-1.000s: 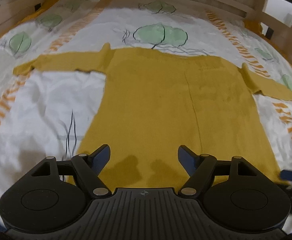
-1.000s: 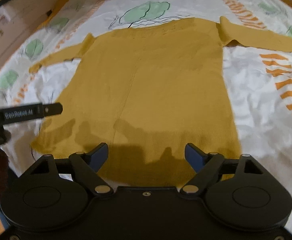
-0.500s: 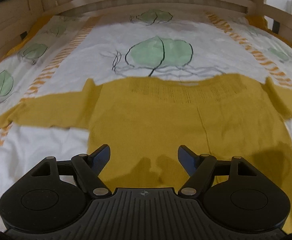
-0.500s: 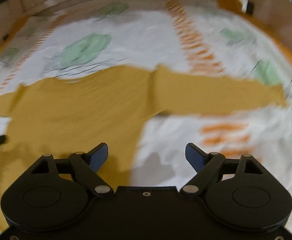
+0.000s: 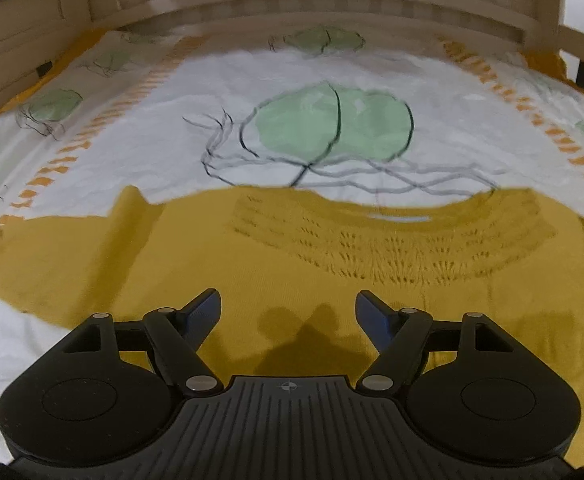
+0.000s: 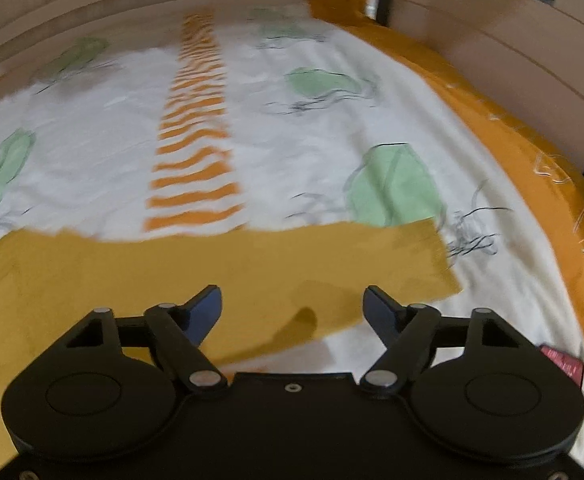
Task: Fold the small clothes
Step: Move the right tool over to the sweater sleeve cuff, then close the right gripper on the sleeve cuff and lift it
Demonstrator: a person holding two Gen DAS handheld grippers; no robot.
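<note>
Sweater (image 5: 292, 280) is spread flat on the bed sheet (image 5: 171, 120), with the knitted neckline at the far side and both sleeves stretched out sideways. A second ago both our cameras looked at the hem and the whole body of it. Now the left gripper (image 5: 287, 312) is over the chest, just below the neckline, and the right gripper (image 6: 292, 308) has swung out to the right sleeve (image 6: 251, 268), whose cuff end (image 6: 436, 256) lies just beyond its right finger.

The left jaws are spread wide with nothing between them; only their shadow falls on the cloth. The right jaws are closing at this moment, but the pads do not press on anything yet, and the sleeve lies under them, not in them.

We judge that the approach is almost finished and the first fold is about to begin, probably the sleeve brought in over the body. No fold is made so far. The right view is blurred, so we cannot tell if the fingertips touch the cloth.
</note>
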